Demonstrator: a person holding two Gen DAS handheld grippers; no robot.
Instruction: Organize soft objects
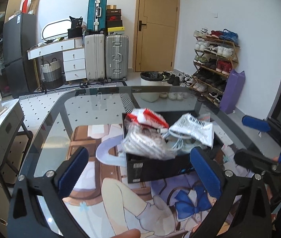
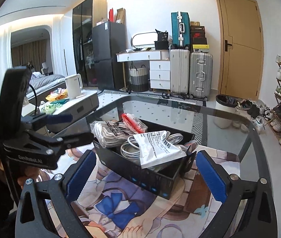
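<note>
Both sets of jaws stand spread wide with nothing between their blue pads. The left gripper (image 1: pixel 140 170) and the right gripper (image 2: pixel 144 175) hover apart from the load, each pointing slightly downward at the black box (image 2: pixel 140 170) just beyond the fingertips.

The box sits on an illustrated mat (image 1: pixel 124 198) laid on the glass table (image 1: pixel 92 107). It is filled above its rim. A clear bag of striped socks (image 2: pixel 110 131) lies at the box's left side as the right wrist view shows it, with a red-and-white packet (image 2: pixel 133 123) behind it. A coil of white cable (image 2: pixel 128 148) lies in the middle, and a white printed pouch (image 2: pixel 158 148) rests on top of the cable, overhanging the near wall of the box.

Seen from the right wrist view, the left gripper is held beside the box's left end, not touching it. A hand (image 2: pixel 28 175) grips its handle below.

Farther off, a white bin (image 1: pixel 150 87) stands on the floor beyond the table. A shoe rack (image 1: pixel 213 63), suitcases (image 1: pixel 108 57) and a door (image 1: pixel 158 25) line the far wall.
</note>
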